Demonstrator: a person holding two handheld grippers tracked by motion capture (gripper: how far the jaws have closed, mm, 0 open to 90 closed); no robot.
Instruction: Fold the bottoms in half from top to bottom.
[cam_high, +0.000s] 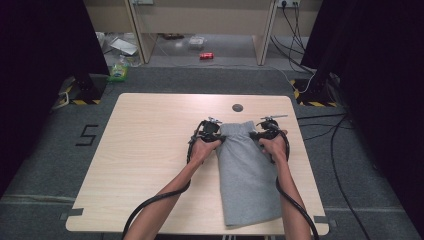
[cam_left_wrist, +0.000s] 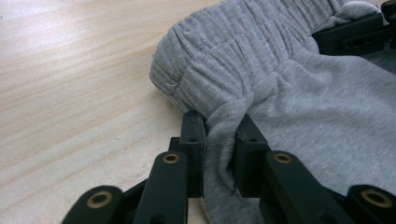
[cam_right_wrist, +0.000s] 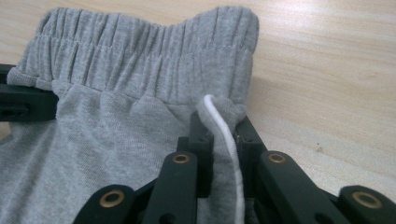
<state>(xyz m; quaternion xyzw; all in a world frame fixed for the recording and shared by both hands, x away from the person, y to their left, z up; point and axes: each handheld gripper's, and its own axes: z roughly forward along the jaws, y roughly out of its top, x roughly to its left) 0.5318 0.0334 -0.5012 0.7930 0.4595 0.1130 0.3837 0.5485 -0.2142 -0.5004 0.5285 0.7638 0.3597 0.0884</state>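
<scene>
Your left gripper (cam_high: 212, 134) and right gripper (cam_high: 264, 134) each clamp a waistband corner of the grey shorts (cam_high: 247, 175). Both forearms extend forward, with the shorts lying flat on the table (cam_high: 150, 150) between and behind the jaws.

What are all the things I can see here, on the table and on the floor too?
Shorts: one, grey, folded, lying on the right half of the table, elastic waistband at the far end.
Drawstring: one, white, at the waistband, running between the right gripper's jaws.
Table: one, light wood, in the middle.
Round cap: one, dark, near the table's far edge.
Can: one, red, on the floor behind the table.
Bottle: one, green, on the floor at far left.
Left gripper: one, black, shut on the waistband's left side.
Right gripper: one, black, shut on the waistband's right side.
Forearms: two, bare, coming in from the bottom.
</scene>
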